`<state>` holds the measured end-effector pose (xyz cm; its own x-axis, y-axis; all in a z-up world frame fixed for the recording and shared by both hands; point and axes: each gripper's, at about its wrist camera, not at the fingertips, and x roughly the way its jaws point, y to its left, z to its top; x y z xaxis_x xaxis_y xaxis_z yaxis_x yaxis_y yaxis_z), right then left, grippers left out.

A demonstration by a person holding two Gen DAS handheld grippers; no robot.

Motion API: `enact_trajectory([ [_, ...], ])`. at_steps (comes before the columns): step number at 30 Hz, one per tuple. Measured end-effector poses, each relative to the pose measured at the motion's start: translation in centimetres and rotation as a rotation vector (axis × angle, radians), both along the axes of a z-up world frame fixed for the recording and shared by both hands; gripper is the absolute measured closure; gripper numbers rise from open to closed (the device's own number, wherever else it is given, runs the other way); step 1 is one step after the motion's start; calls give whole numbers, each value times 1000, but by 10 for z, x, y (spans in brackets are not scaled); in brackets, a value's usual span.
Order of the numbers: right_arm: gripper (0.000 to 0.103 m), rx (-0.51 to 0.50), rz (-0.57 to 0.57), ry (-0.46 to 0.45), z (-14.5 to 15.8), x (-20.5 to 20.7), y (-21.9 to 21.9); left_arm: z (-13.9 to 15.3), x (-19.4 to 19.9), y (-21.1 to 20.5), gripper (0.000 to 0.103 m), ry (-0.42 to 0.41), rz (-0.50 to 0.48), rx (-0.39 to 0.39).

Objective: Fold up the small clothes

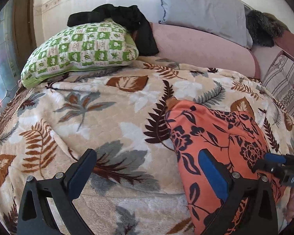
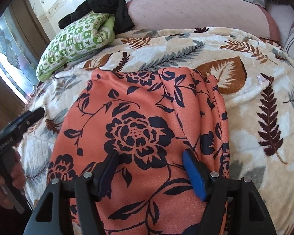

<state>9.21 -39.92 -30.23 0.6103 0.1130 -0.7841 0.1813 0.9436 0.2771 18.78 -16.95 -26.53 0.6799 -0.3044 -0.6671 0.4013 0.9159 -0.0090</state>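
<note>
A: Is there any writing that can be read?

B: Very little. In the right wrist view the left gripper [image 2: 32,115] has small pale letters along its black body, but they are too blurred to read. In the left wrist view the right gripper [image 1: 272,161] shows some mirrored characters on a grey part; I cannot read them.

A: Where is the garment?

B: The orange garment [image 2: 139,129] lies on the leaf-pattern blanket [image 1: 107,117], on the right side of the left camera's view and just in front of the right gripper. It is a thin, slightly shiny cloth with dark navy flowers and leaves. It looks folded: along its right edge several layers make parallel soft ridges.

A: And the tongs?

B: The left gripper [image 1: 147,166] is wide open. One blue pad is over the blanket, the other over the garment's left edge, and nothing is between them. The right gripper [image 2: 150,168] has its jaws apart too, both tips over the orange cloth; I cannot tell if they touch it.

A: What else is there?

B: The blanket is plush and quilted, cream with brown and grey ferns. Behind it lies a green checked pillow [image 1: 84,49] with a black cloth [image 1: 127,17] on it, and beside these a pink cushion [image 1: 201,47].
</note>
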Motion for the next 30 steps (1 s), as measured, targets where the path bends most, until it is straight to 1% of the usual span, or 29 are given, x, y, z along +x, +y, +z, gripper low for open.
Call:
enact_trajectory([
  [2, 40, 94, -64, -48, 6, -2, -17, -2, -6, -12, 0, -14, -37, 21],
  [3, 48, 128, -98, -77, 10, -2, -25, -3, -8, -17, 0, -14, -54, 27],
  [4, 60, 138, -128, -101, 14, 1, -33, -5, -10, -21, 0, -9, -70, 30],
  [5, 68, 133, -157, -115, 18, 4, -40, -8, -11, -26, 0, -2, -87, 33],
  [6, 74, 131, -184, -117, 19, 9, -46, -10, -12, -31, 0, 4, -105, 39],
  [7, 76, 151, -205, -116, 17, 14, -52, -13, -14, -36, 0, 9, -125, 47],
  [9, 76, 227, -219, -109, 13, 25, -60, -20, -18, -45, 0, 14, -176, 66],
  [10, 76, 243, -221, -105, 12, 30, -60, -23, -19, -49, 0, 18, -197, 79],
  [13, 76, 221, -209, -100, 12, 42, -51, -32, -22, -58, 0, 33, -237, 98],
  [14, 76, 227, -210, -84, 9, 47, -50, -34, -23, -59, 0, 35, -241, 101],
  [15, 78, 226, -224, -47, 2, 52, -51, -35, -23, -60, 0, 37, -240, 101],
  [16, 80, 213, -254, 5, -8, 59, -55, -35, -22, -59, 0, 46, -239, 97],
  [17, 85, 222, -274, 40, -18, 64, -59, -36, -20, -58, 0, 57, -235, 91],
  [18, 86, 232, -288, 48, -22, 68, -63, -35, -20, -56, 0, 65, -230, 82],
  [20, 86, 256, -300, 56, -17, 72, -66, -32, -19, -53, 0, 69, -221, 74],
  [23, 84, 281, -290, -12, 1, 73, -66, -22, -19, -50, 0, 22, -208, 48],
  [25, 83, 275, -278, -31, 8, 79, -62, -17, -14, -47, 0, 8, -189, 26],
  [26, 83, 273, -274, -27, 8, 83, -60, -18, -10, -45, 0, 19, -177, 19],
  [28, 83, 266, -275, -5, 3, 93, -59, -29, 2, -47, 0, 72, -163, 30],
  [29, 83, 257, -286, 21, -4, 99, -60, -36, 7, -47, 0, 104, -168, 29],
  [30, 83, 254, -297, 65, -14, 105, -61, -41, 10, -46, 0, 132, -169, 13],
])
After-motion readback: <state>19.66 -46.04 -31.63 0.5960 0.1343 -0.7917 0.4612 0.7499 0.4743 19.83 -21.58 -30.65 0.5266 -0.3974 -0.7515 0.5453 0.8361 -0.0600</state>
